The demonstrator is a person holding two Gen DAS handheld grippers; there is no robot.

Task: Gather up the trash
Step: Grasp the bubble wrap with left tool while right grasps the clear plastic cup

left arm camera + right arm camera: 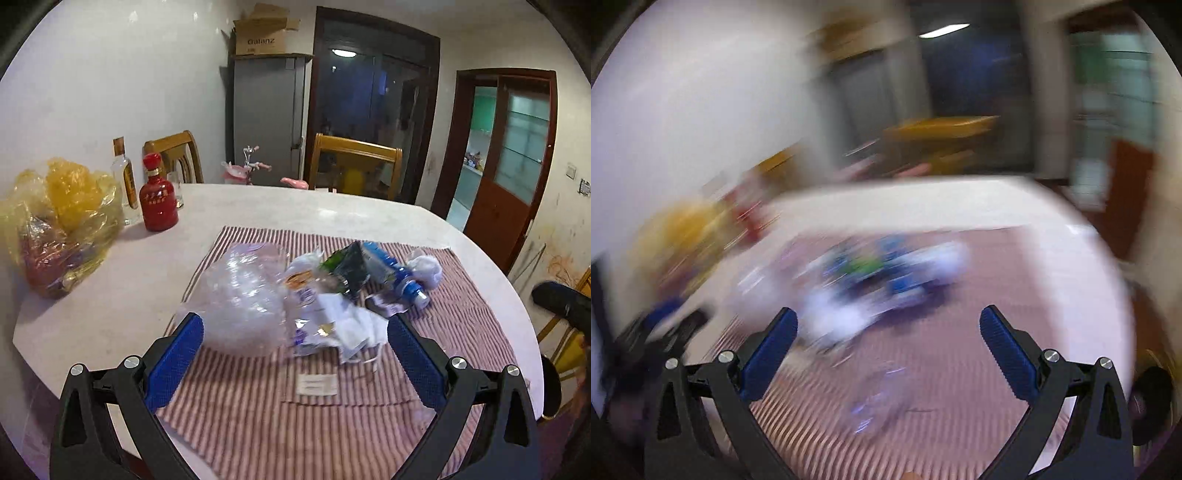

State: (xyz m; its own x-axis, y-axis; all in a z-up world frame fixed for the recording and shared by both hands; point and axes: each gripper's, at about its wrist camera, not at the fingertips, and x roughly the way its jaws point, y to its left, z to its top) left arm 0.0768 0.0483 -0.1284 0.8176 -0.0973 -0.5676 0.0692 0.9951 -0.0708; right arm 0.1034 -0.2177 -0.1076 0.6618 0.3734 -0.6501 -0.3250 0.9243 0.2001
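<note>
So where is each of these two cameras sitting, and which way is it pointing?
Left wrist: on the left hand-held gripper, open, looking forward over the trash pile on the striped cloth.
Right wrist: on the right hand-held gripper, open, facing the same pile, badly motion-blurred.
Shared: pile, cloth, round table, each view showing its own blue fingers.

I see a round white table. A striped cloth covers its near right part and carries a heap of trash. Far left stand a red bottle, a clear bottle and a yellow bag.
</note>
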